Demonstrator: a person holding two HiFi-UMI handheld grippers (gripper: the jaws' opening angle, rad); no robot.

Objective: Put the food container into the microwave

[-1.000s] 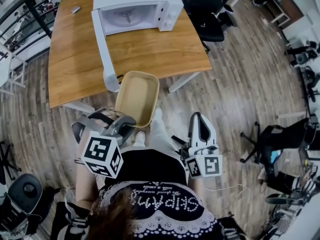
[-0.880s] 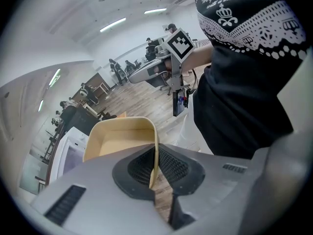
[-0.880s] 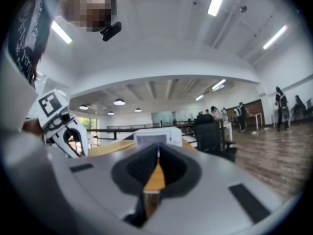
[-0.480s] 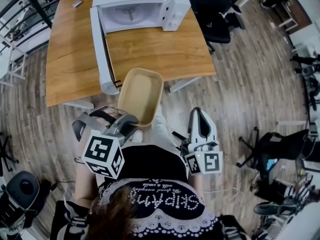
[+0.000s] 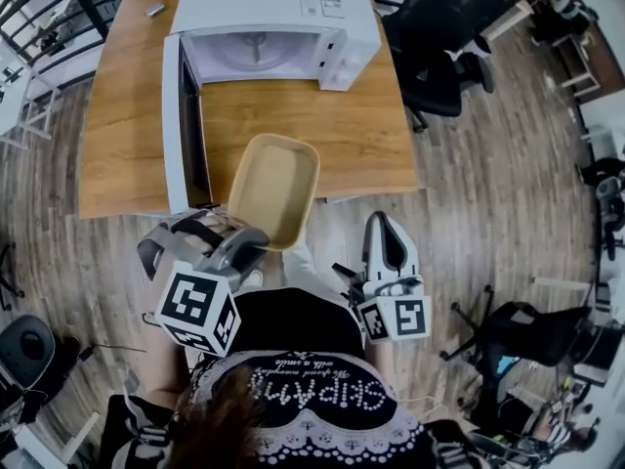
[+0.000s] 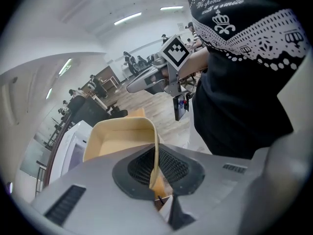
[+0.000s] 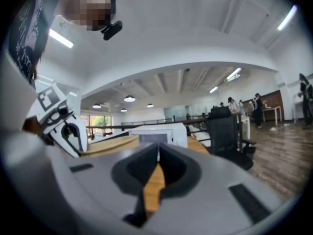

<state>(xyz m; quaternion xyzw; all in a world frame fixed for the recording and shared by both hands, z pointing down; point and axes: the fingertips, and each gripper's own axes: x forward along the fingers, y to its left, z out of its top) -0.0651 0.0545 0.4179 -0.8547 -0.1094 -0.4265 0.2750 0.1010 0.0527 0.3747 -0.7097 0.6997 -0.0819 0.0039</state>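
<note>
Two grippers were out in front of the person. On the left, the door (image 5: pixel 174 115) of the white, boxy microwave (image 5: pixel 283 3) stood open toward the near side. The left gripper (image 5: pixel 256 234) pinched the near rim of the food container (image 5: pixel 276 186), a smooth, shallow beige tub with rounded corners. Its open side faced up and its long axis ran near to far toward the oven's cavity, over the near edge of the wooden table (image 5: pixel 332 125). The right gripper (image 5: pixel 385 233) was clenched on nothing.

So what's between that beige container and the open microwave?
Only bare wooden table separates the container from the microwave, seen in the head view; its open door flanks that stretch.
</note>
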